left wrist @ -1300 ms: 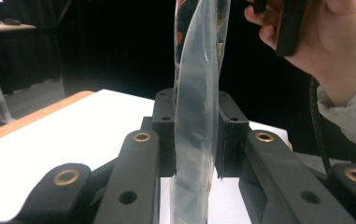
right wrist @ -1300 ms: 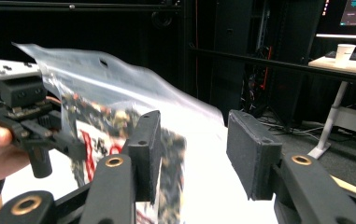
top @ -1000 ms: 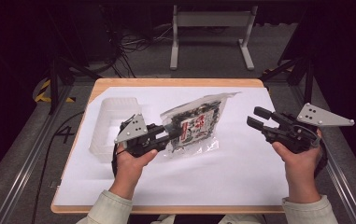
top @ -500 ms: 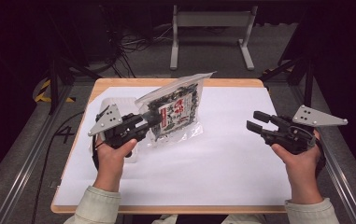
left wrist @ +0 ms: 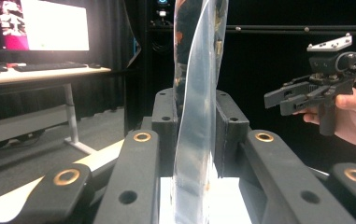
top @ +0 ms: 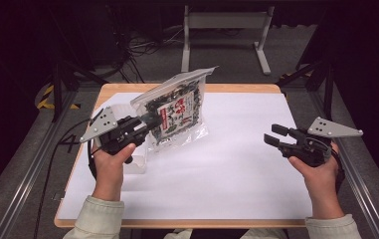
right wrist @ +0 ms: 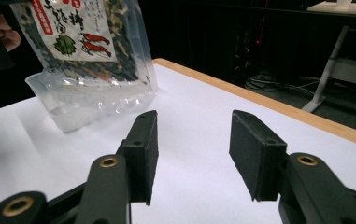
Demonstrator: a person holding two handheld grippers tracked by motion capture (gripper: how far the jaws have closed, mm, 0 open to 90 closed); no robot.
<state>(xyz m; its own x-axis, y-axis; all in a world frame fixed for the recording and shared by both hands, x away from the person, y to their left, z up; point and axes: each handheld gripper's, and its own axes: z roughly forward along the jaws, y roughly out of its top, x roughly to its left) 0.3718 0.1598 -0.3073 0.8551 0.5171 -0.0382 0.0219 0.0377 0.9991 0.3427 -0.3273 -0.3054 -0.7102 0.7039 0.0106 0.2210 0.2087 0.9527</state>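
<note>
A clear plastic bag (top: 177, 112) with a printed label and dark dried contents hangs upright over the left of the table. My left gripper (top: 149, 119) is shut on the bag's side edge; in the left gripper view the bag (left wrist: 196, 116) runs edge-on between the two jaws. A clear plastic container (top: 137, 167) sits on the white sheet, partly hidden under the left hand and bag. In the right gripper view the bag (right wrist: 82, 37) hangs just above the container (right wrist: 73, 109). My right gripper (top: 272, 134) is held open over the right side, nothing between its jaws (right wrist: 194, 140).
A white sheet (top: 236, 164) covers the wooden table (top: 236, 88). A metal stand (top: 227, 25) and cables lie on the floor beyond the far edge. A desk with a lit monitor (left wrist: 40, 28) stands off to one side.
The left gripper has lifted the bag off the sheet, carried it left and tipped it upright over the container. The right gripper has drifted slightly lower, still open.
</note>
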